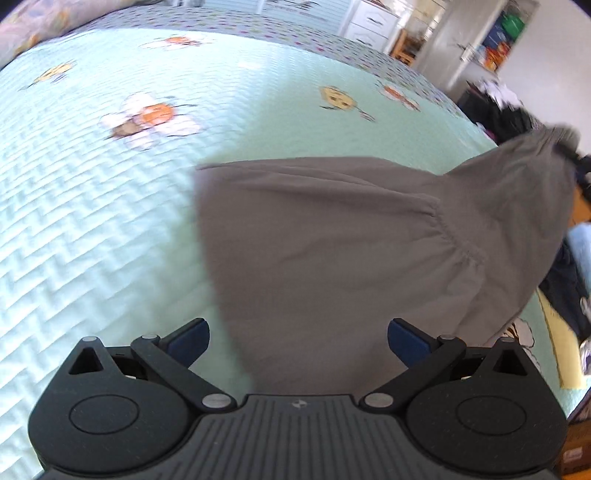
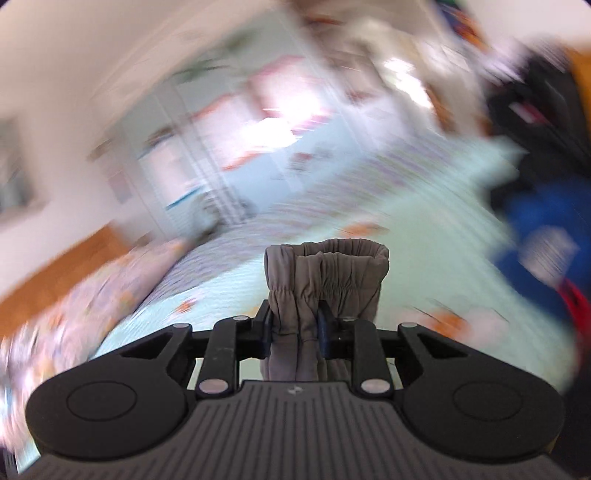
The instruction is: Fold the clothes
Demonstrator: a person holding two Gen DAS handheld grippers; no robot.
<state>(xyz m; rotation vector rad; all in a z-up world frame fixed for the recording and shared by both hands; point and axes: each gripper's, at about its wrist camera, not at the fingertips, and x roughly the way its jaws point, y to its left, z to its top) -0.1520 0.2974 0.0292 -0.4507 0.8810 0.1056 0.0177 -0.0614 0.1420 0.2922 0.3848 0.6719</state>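
Note:
A grey garment (image 1: 332, 240) with a gathered seam hangs stretched above the bed, rising to the upper right where its far end is held out of clear sight. My left gripper (image 1: 297, 338) is open, its blue pads (image 1: 188, 341) spread wide, with the grey cloth passing loosely between them. In the right wrist view my right gripper (image 2: 295, 328) is shut on the bunched elastic band of the same grey garment (image 2: 325, 273), which sticks up above the fingers. That view is heavily blurred by motion.
A mint-green quilted bedspread (image 1: 92, 221) with flower and bee prints covers the bed. Dark clothes (image 1: 513, 114) are piled at the bed's far right edge. A white dresser (image 1: 373, 22) and an open door stand behind. A blue and red item (image 2: 543, 229) lies on the right.

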